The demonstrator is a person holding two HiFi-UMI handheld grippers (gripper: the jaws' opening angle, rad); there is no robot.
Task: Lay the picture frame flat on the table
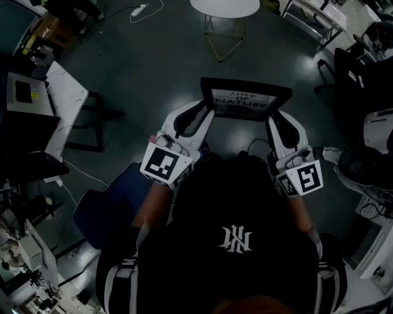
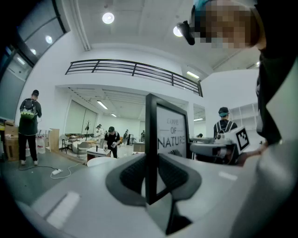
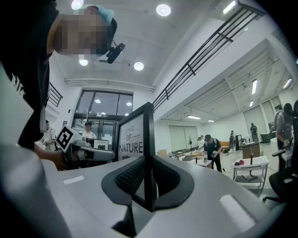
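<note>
Black picture frame [image 1: 245, 99] shows "OF NATURE" lettering.

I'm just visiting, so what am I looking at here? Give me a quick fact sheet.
Held object: picture frame, print reading OF NATURE
Left tool: shut on frame's left edge
Right tool: shut on frame's right edge
Frame position: held over the floor, on no table
Nearest table: round white table, ahead
</note>
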